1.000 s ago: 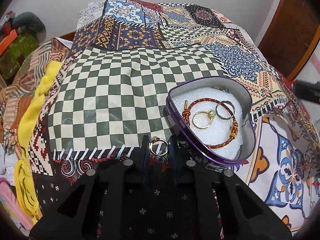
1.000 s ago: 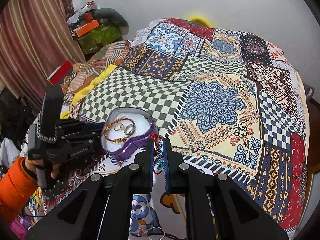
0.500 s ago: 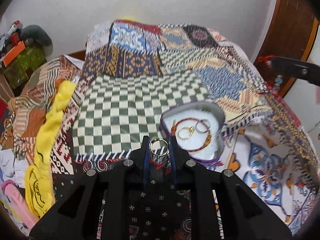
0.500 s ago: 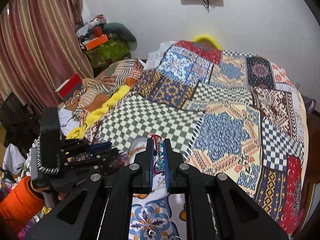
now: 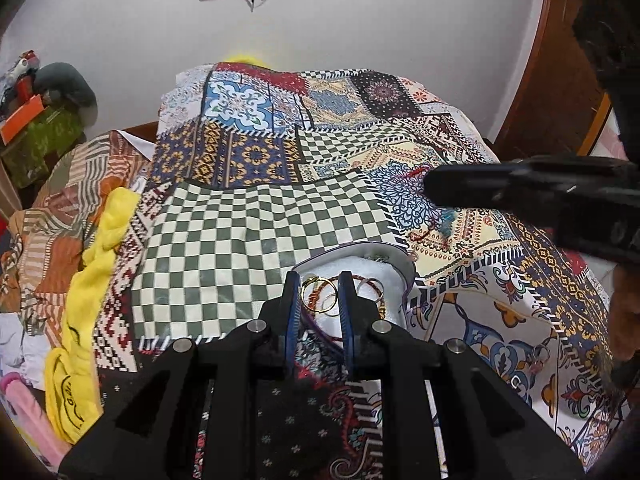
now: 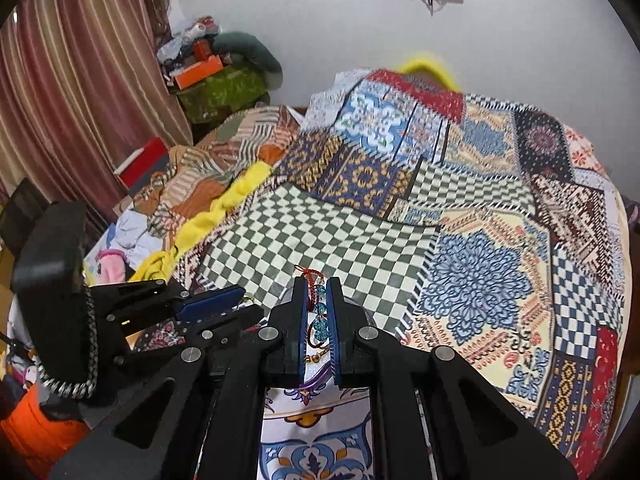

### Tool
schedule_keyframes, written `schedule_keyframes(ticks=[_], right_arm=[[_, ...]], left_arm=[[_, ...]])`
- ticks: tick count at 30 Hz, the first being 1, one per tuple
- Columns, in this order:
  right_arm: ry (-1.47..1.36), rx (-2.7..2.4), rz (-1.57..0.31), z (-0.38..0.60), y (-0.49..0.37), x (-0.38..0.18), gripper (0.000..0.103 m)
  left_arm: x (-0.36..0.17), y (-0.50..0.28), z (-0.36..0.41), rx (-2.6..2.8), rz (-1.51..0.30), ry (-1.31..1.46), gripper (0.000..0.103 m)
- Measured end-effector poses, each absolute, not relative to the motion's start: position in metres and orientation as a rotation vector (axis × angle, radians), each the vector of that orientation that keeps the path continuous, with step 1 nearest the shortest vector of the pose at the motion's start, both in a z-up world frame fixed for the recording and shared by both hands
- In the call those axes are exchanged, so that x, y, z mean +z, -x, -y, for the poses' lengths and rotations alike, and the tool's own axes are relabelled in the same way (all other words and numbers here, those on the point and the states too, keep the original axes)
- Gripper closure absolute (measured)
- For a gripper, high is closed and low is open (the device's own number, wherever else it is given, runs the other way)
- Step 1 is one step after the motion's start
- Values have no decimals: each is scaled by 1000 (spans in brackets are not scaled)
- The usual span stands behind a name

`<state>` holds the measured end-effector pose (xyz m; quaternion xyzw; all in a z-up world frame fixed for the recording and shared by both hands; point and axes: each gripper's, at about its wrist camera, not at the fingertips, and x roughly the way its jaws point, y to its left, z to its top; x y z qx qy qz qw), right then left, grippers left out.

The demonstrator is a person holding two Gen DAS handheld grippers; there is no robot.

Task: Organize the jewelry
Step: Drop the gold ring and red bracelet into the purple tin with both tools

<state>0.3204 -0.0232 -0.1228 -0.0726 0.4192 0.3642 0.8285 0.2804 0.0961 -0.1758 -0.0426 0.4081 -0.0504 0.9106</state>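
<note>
My left gripper (image 5: 319,282) is shut on a gold ring (image 5: 314,283) and holds it above the heart-shaped purple tin (image 5: 405,266) on the quilt. The tin's white foam holds a red-and-gold bracelet (image 5: 320,305) and a silver ring (image 5: 370,288). My right gripper (image 6: 317,286) is shut on a red cord bracelet with blue beads (image 6: 319,312), raised above the tin; it shows in the left wrist view (image 5: 430,190) at right. The left gripper shows in the right wrist view (image 6: 224,300) at lower left.
A patchwork quilt (image 5: 256,216) covers the bed. A yellow cloth (image 5: 100,248) and piled clothes lie along the left edge. Another ring lies on the quilt (image 5: 542,354) at right. Curtains (image 6: 72,80) and a cluttered shelf stand at the left wall.
Both grippers have lifted and tilted up, so the wall comes into view. The left gripper with the gold ring has moved over the tin. The right gripper has risen with the beaded bracelet.
</note>
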Motion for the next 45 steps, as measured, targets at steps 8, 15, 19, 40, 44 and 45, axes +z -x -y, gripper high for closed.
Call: schedule_keyframes(ticks=[8, 15, 19, 40, 44, 45], right_arm=[[175, 755, -1006, 11, -342, -158, 95], [170, 747, -1078, 7, -351, -179, 95], [170, 739, -1111, 6, -354, -187, 95], [238, 700, -1077, 8, -342, -174, 70], [244, 681, -1030, 14, -333, -161, 66], [244, 678, -1021, 16, -331, -158, 65]], left_arm=[[-196, -299, -95, -125, -893, 125, 86], [-206, -309, -91, -136, -917, 111, 86], [-212, -312, -90, -139, -928, 109, 86], [-199, -294, -91, -138, -936, 113, 79], [-186, -280, -90, -125, -902, 80, 71], [-183, -276, -89, -124, -897, 73, 71]])
